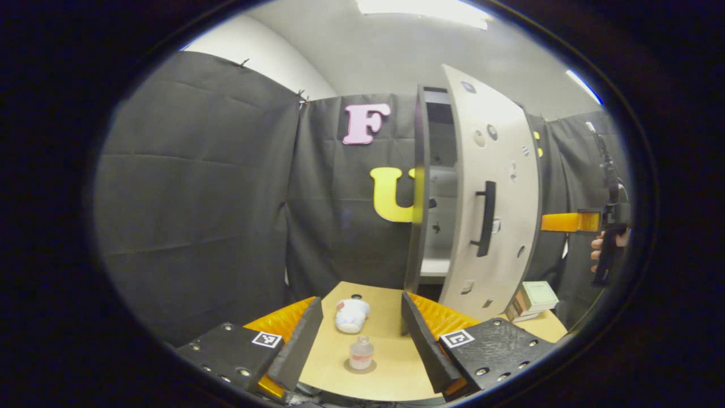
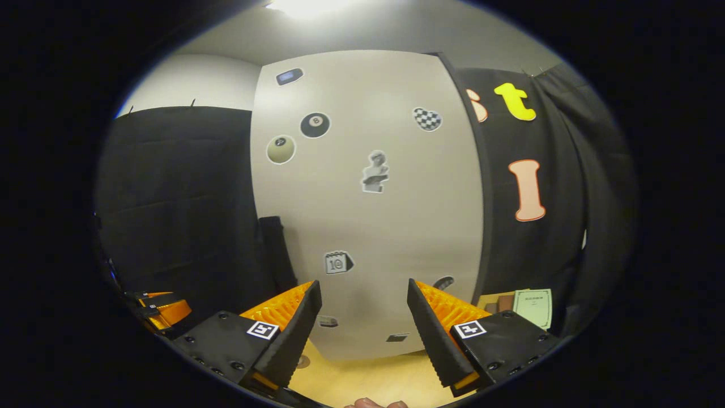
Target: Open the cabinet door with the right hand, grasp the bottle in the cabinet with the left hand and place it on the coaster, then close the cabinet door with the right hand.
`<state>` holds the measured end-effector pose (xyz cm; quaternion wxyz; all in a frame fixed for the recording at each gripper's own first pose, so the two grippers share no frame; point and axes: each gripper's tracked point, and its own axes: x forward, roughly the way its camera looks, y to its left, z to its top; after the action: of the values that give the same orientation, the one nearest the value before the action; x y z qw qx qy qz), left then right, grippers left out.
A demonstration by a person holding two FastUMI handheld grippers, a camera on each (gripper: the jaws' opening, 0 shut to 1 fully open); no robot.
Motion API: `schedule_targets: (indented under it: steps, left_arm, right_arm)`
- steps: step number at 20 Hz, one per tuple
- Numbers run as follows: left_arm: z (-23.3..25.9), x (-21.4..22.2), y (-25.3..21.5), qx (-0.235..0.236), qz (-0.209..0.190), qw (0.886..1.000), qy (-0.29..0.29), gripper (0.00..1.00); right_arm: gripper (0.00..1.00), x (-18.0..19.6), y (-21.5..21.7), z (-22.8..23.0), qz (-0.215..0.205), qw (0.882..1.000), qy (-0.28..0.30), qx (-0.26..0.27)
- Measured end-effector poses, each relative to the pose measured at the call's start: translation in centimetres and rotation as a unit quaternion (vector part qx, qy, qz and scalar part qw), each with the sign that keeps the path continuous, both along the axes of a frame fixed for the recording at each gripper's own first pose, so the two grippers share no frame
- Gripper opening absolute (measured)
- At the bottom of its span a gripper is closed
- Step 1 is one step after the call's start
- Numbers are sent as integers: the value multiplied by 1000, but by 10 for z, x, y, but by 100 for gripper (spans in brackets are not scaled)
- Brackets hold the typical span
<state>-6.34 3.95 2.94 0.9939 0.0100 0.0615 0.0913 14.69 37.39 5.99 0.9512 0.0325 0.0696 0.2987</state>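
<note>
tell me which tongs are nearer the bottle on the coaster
Left. The left tongs are open just above the bottle on its coaster; the right tongs face the cabinet door, off by its far side.

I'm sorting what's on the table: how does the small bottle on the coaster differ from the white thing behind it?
The bottle stands upright; the white object lies on its side. The bottle is clear and pinkish, the white object opaque. The bottle sits on the coaster, the white object on bare table. Both lie between the left gripper's open fingers.
</note>
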Motion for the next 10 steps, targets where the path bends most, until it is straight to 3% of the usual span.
schedule_targets:
  steps: [1,5,10]
  left_arm:
    - [-4,-5,-18,-2,-11,1000,-6,85]
    - [-20,-12,-62,-11,-41,999,-15,84]
    - [-28,-13,-80,-13,-46,999,-5,84]
  right_arm:
    - [96,3,-16,-3,-20,1000,1,3]
    - [96,4,-81,-29,-81,997,2,-15]
    - [92,-11,-133,-60,-112,992,1,-51]
